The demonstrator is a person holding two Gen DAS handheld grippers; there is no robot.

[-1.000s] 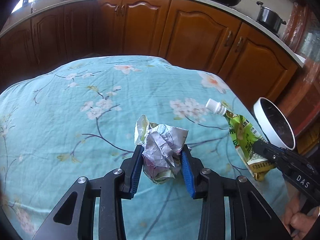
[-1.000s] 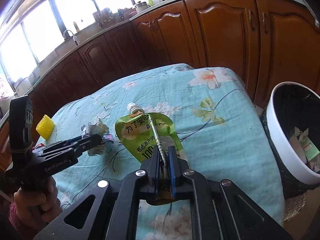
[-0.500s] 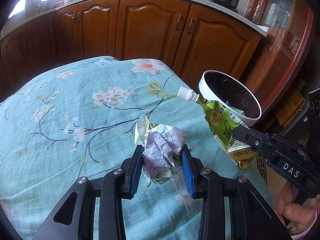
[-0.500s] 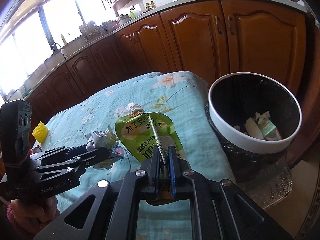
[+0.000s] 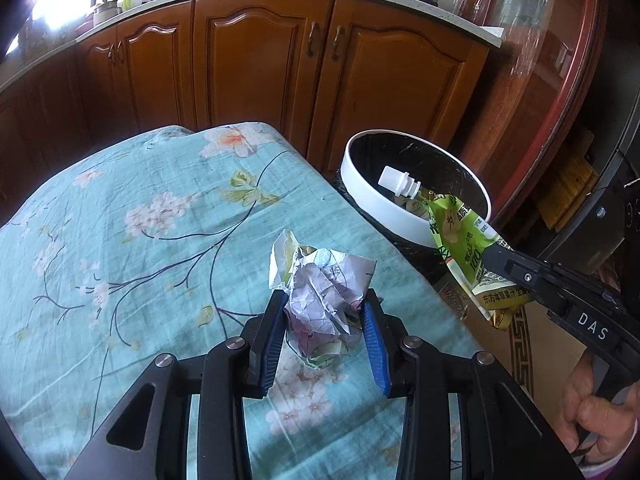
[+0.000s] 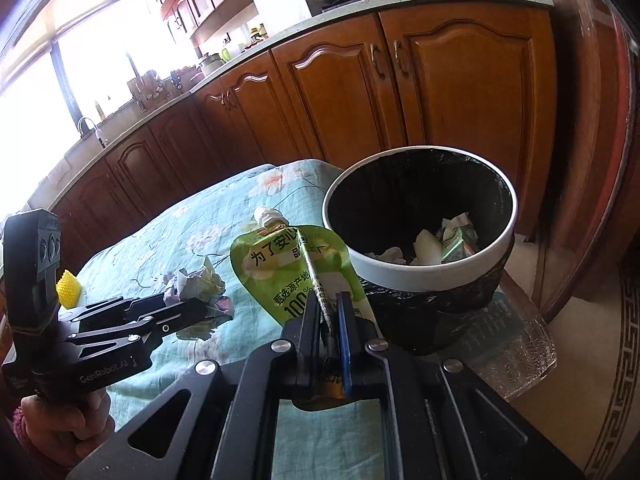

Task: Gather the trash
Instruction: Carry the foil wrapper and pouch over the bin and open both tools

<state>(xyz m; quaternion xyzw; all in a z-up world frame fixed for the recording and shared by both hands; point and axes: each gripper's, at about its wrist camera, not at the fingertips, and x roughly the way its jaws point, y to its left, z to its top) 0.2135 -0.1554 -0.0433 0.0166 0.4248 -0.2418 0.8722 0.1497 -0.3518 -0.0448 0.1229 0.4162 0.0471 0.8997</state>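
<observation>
Left fingers grip crumpled paper; right fingers pinch pouch (base hidden).

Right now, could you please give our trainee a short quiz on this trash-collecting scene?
1. True or false: the bin is empty.
2. What does the left gripper hold? A) sponge B) crumpled paper C) pouch
3. Fill in: the right gripper grips a green ____.

Key:
1. False; scraps already lie inside.
2. B, the paper.
3. Pouch, at its bottom edge, cap pointing away.
</observation>
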